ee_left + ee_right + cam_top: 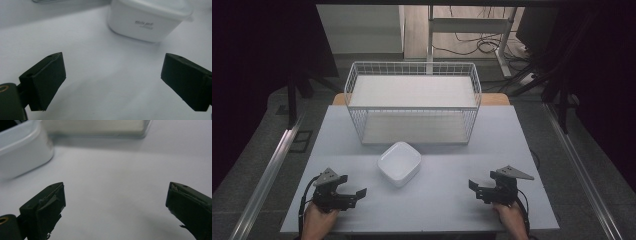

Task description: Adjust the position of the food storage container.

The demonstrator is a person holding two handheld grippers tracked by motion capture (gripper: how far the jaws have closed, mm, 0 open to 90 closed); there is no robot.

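Container (399, 163) is sitting ahead of my spread-apart, empty fingers (42, 82), looking light, rigid and slick, so I'm favouring its rim.

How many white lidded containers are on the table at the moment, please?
1. The white container sits on the table just in front of the wire rack, between the two open grippers. The rack's two shelves look bare, so nothing seems hidden there.

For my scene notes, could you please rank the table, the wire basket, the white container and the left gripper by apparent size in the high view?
1. table
2. wire basket
3. white container and left gripper: they look roughly alike, so I won't rank them.
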